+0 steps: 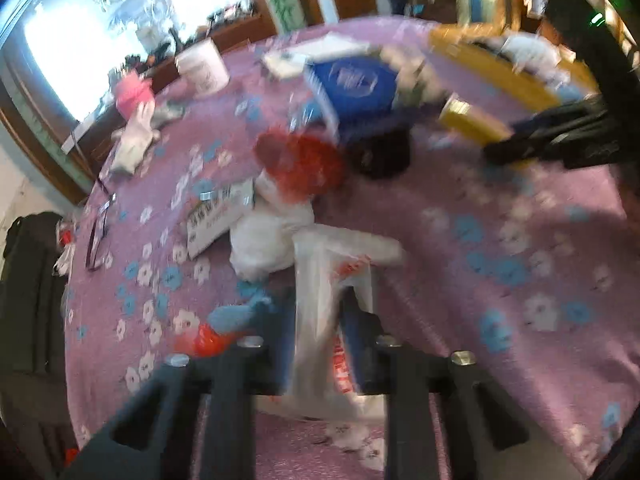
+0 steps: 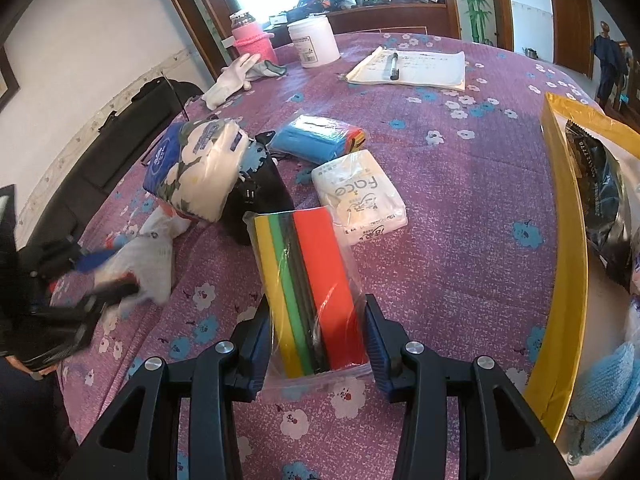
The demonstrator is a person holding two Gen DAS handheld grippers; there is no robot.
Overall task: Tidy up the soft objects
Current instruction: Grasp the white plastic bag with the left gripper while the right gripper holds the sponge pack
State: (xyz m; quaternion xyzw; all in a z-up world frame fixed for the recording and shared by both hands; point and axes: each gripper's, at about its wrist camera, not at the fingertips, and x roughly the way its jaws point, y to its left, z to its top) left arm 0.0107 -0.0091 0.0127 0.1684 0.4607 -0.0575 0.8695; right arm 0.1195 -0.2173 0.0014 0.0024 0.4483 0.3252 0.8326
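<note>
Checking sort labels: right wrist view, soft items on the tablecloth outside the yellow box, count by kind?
tissue packs: 2
sponge packs: 2, one between the jaws of the right gripper
white gloves: 2
Total: 6

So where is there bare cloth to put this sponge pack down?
Bare cloth lies between the tissue pack and the yellow box, reaching back toward the notepad. The patch under the right tool, which grips the sponge pack, is also free. The left is crowded: big tissue pack, black item, glove.
</note>
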